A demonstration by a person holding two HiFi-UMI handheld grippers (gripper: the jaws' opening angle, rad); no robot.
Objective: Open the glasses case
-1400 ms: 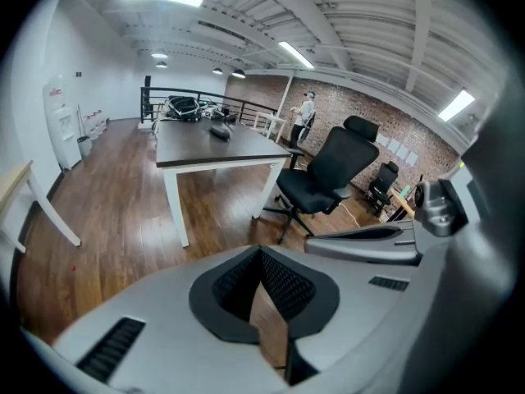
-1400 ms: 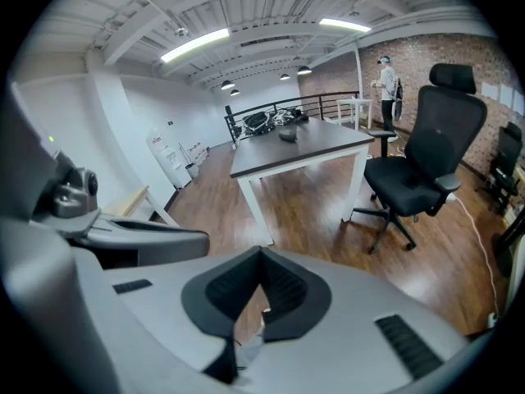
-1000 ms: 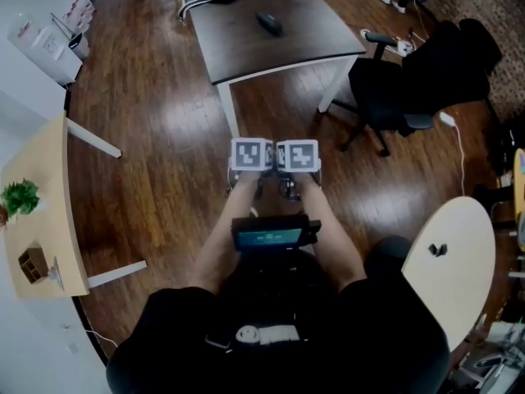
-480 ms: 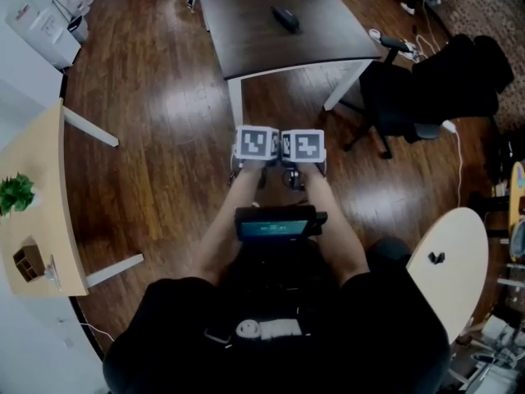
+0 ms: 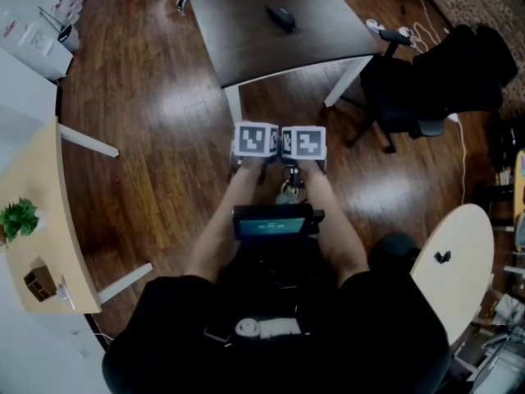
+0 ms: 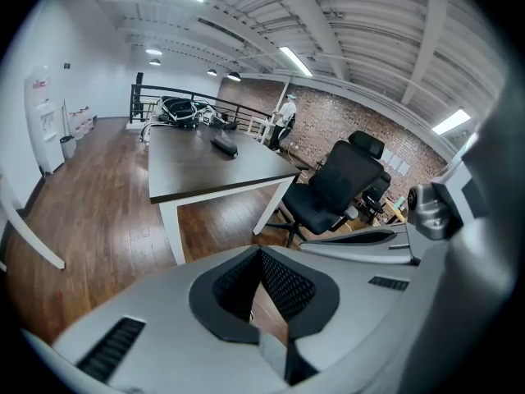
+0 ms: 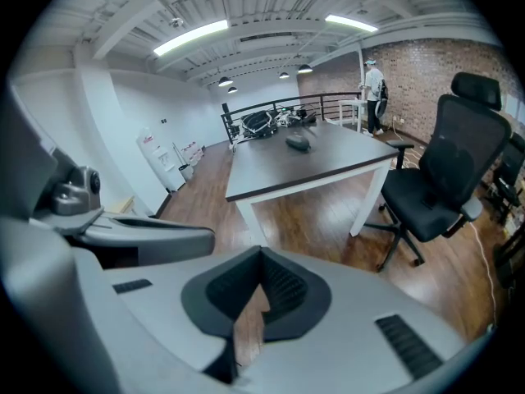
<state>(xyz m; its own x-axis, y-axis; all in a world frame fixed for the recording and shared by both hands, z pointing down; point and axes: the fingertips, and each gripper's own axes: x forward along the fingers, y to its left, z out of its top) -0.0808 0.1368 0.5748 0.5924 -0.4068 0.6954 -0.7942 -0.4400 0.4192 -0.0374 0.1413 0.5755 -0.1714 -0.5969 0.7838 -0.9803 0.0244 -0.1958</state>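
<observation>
Head view: small dark object, likely glasses case [image 5: 280, 17], lies on dark table [image 5: 246, 48]; too small to tell whether lid is shut. Well apart from it, left gripper [image 5: 255, 141] and right gripper [image 5: 303, 143] side by side over wood floor [image 5: 148, 138], jaws pressed together, nothing between. Office chair [image 5: 410, 97] beside table. Judgement: nothing done yet; reaching case, gripping and opening all remain.

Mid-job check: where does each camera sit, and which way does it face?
Head view: on the head, steeply down; shows forearms, left gripper and right gripper side by side.
Left gripper view: on that gripper, along its shut jaws toward the table; right gripper at right.
Right gripper view: same, jaws shut; left gripper at left.
Shared: table, case, chair in all three.
</observation>
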